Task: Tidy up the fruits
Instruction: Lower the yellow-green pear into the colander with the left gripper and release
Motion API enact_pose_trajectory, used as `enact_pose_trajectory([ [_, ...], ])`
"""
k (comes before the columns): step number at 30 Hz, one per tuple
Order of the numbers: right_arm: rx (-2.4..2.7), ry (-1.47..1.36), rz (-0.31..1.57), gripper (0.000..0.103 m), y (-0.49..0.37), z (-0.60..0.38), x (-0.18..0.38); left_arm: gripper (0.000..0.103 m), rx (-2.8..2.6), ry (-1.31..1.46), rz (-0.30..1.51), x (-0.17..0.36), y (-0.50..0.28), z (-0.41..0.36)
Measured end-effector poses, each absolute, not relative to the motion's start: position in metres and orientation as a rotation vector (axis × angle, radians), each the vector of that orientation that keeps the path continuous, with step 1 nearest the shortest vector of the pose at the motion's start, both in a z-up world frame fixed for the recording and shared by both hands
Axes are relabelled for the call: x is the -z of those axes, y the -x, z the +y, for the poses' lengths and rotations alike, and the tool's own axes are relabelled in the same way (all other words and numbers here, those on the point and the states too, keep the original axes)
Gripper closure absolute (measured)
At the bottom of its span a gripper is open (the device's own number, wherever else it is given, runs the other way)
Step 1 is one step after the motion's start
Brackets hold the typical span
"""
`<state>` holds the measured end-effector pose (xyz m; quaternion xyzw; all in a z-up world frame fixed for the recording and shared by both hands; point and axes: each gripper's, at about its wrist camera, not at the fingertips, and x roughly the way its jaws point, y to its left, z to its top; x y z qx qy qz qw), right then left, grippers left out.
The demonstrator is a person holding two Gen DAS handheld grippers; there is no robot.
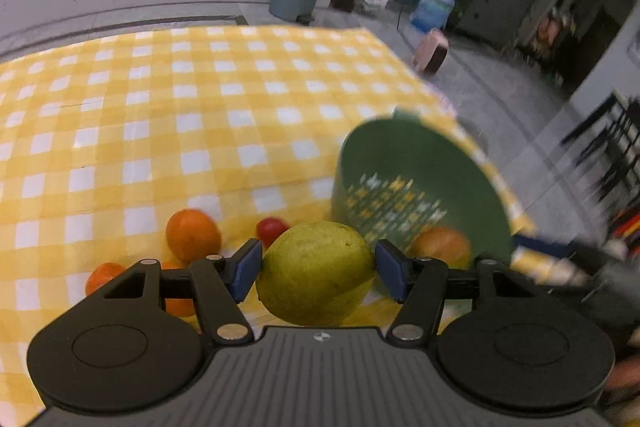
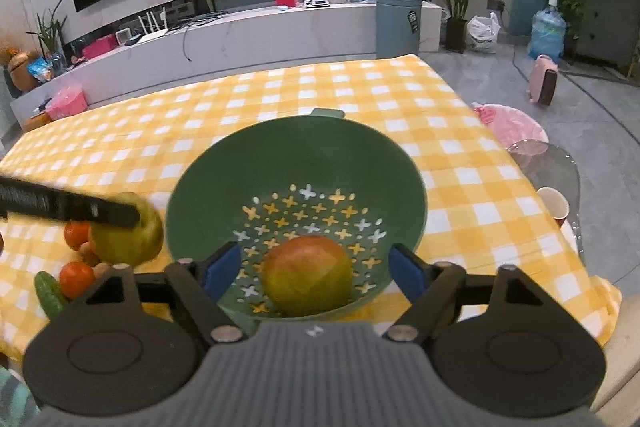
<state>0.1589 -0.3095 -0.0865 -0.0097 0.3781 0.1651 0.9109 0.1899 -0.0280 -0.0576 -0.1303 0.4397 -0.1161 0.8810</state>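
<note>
Now the left gripper (image 1: 316, 267) clamps a smooth round pear (image 1: 314, 273); the right gripper (image 2: 314, 269) stands released above the perforated green bowl (image 2: 208, 187).

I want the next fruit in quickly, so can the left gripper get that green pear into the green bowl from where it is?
Probably yes. The left gripper grips the pear, and the bowl beside it holds only one mango, leaving room.

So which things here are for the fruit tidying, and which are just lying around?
For the job: green strainer bowl, red-yellow fruit inside it, green pear in the left gripper, oranges.

Lying about: paper cup, pink bag, bin, water jug.
</note>
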Motion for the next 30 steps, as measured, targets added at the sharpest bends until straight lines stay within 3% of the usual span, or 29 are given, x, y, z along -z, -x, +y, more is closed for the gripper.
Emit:
enact_pose_trajectory([
  [8,-0.385,0.078,0.838,0.042,-0.175,-0.302,0.096,0.032,0.357,0.224,0.863,0.020,-0.217,-0.063],
  [18,-0.490,0.104,0.911,0.043,-0.196,-0.303,0.103,0.032,0.427,-0.037,0.972,0.051,-0.249,-0.117],
  [22,-0.477,0.169,0.925,0.054,-0.202,-0.298,0.110,0.032,0.446,-0.156,1.018,0.060,-0.251,-0.132],
  [30,-0.484,0.145,0.902,0.060,-0.205,-0.309,0.108,0.032,0.482,-0.364,1.079,0.082,-0.255,-0.154],
])
